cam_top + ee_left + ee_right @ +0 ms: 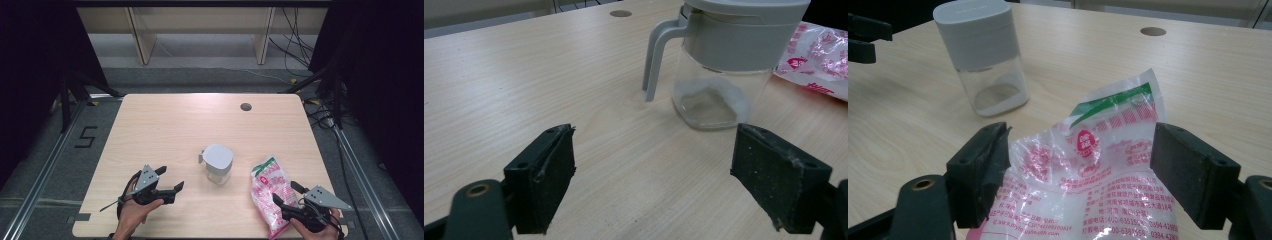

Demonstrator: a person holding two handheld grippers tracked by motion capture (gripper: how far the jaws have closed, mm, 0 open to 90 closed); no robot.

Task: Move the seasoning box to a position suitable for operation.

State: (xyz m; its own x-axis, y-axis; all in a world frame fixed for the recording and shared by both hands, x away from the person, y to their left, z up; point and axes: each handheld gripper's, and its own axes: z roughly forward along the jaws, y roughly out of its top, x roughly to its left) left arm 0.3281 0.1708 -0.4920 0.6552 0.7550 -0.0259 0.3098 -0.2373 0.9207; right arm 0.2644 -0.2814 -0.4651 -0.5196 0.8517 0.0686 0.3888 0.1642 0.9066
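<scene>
Two things sit on the wooden table [165,125]: a small glass jar [218,165] with a grey lid and a grey handle, and a see-through bag [272,195] with red writing and white grains inside. The jar stands upright in the middle of the table. A little white stuff lies at its bottom. The bag lies flat to the right of the jar, close to the near edge.

This looks like the very start of the job. It seems the white grains are meant to go from the bag into the jar, but nothing is picked up yet.

The right gripper [288,196] is at the near right, low over the bag. Its jaws are wide apart. In the right gripper view the bag [1088,175] lies between the two pads and a bit under them, but the pads do not press on it. The next move is probably to go down a little and squeeze the bag softly, so it does not slip or tear.

The left gripper [170,179] is at the near left, with its jaws wide too and nothing in them. In the left gripper view the jar [719,65] stands ahead and to the right, well apart from the pads. That hand needs to reach toward the jar, maybe for the handle or the lid.
</scene>
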